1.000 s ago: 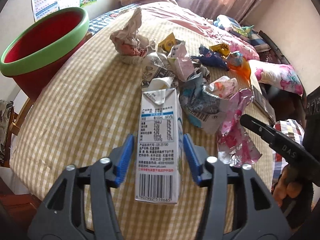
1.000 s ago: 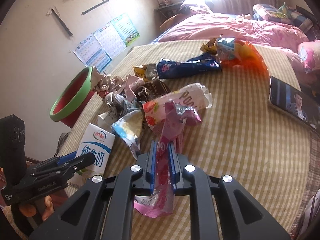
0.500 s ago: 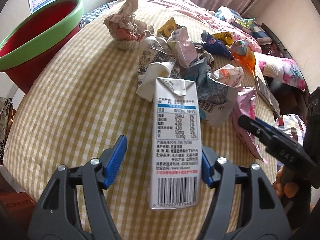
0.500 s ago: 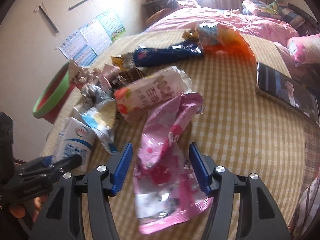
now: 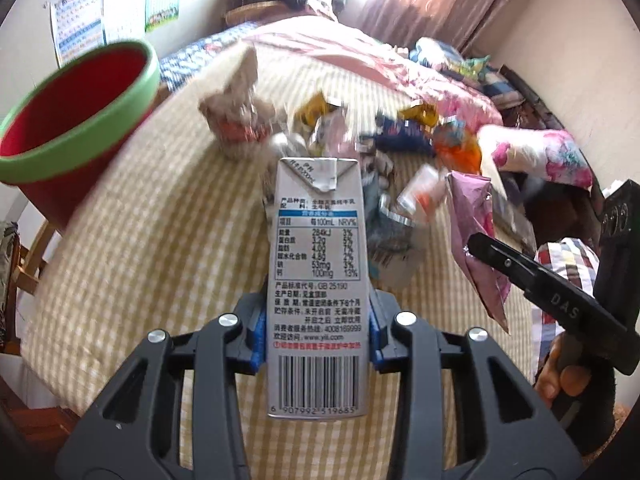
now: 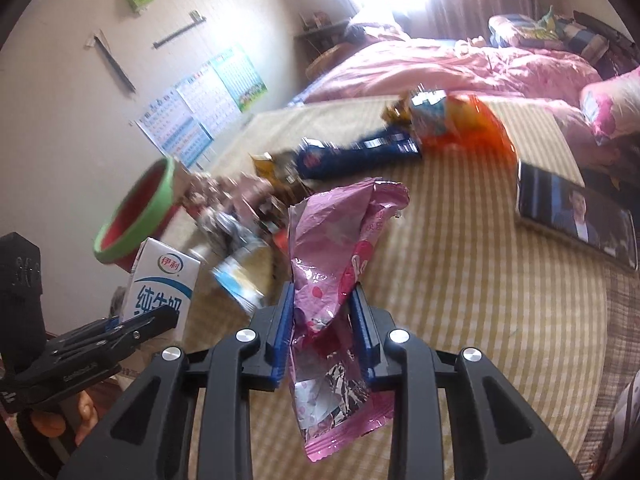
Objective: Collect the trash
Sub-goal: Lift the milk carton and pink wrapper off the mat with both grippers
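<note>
A grey-and-white milk carton (image 5: 316,248) stands up between the blue pads of my left gripper (image 5: 316,332). Its jaws are closing and press the carton's two sides; the right wrist view shows the carton (image 6: 164,280) held clear of the cloth. My right gripper (image 6: 323,332) is closing on a crumpled pink foil wrapper (image 6: 340,240), which is pinched between its pads and hangs below them. From the left wrist view the wrapper (image 5: 476,216) dangles off the right gripper (image 5: 480,246). A red basin with a green rim (image 5: 72,120) sits at the table's left edge.
The round table has a yellow checked cloth (image 5: 160,240). On it lie a crumpled paper wad (image 5: 236,120), a dark blue wrapper (image 6: 360,152), an orange wrapper (image 6: 460,124) and other scraps. A phone (image 6: 576,216) lies at the right. A pink bed (image 6: 440,68) is behind.
Half a second ago both grippers stood open around their items. Both have now closed, the left on the carton and the right on the pink wrapper, and both items have come up off the cloth.
</note>
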Demonstrator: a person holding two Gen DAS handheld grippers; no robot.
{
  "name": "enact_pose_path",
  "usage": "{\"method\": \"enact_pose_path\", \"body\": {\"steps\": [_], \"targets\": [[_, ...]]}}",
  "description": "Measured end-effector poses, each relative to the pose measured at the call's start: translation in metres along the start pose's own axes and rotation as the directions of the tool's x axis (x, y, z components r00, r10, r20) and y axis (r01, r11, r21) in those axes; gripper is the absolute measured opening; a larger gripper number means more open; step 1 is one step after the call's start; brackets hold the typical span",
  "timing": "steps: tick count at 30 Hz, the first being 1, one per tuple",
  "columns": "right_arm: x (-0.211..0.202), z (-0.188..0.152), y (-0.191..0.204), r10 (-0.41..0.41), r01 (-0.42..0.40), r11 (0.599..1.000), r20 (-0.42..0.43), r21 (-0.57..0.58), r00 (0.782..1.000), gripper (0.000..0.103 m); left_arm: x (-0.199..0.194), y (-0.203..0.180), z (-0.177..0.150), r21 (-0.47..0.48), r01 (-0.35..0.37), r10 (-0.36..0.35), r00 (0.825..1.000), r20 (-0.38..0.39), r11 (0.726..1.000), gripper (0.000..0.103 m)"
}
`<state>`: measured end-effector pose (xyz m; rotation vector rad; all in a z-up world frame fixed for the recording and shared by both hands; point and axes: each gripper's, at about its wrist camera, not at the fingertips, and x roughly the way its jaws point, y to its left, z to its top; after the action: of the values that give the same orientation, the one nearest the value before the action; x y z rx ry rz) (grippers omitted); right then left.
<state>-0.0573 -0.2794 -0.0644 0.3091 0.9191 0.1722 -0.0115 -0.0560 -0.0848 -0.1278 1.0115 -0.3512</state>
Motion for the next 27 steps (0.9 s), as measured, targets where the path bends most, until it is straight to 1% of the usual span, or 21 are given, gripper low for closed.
{"method": "enact_pose_path", "body": {"steps": [3,8,16,27], "targets": [[-0.007,0.008,0.010,0.022,-0.021,1.000,0.027,-0.017,0.999,0.027,-0.010,0.002,0.005,0.002,-0.014,0.014,0.999,0.039,1.000,0.036],[-0.011,0.017,0.028,0.056,-0.053,0.997,0.052,-0.051,0.997,0.027,-0.020,0.013,0.011,-0.011,-0.041,0.042,0.996,0.076,0.999,0.036],[-0.006,0.020,0.049,0.092,-0.089,0.992,0.042,-0.084,0.995,0.027,-0.028,0.032,0.014,-0.057,-0.079,0.084,0.992,0.096,0.995,0.036],[-0.002,0.020,0.058,0.116,-0.113,0.988,0.028,-0.106,0.993,0.027,-0.032,0.043,0.015,-0.091,-0.096,0.105,0.989,0.103,0.991,0.036]]}}
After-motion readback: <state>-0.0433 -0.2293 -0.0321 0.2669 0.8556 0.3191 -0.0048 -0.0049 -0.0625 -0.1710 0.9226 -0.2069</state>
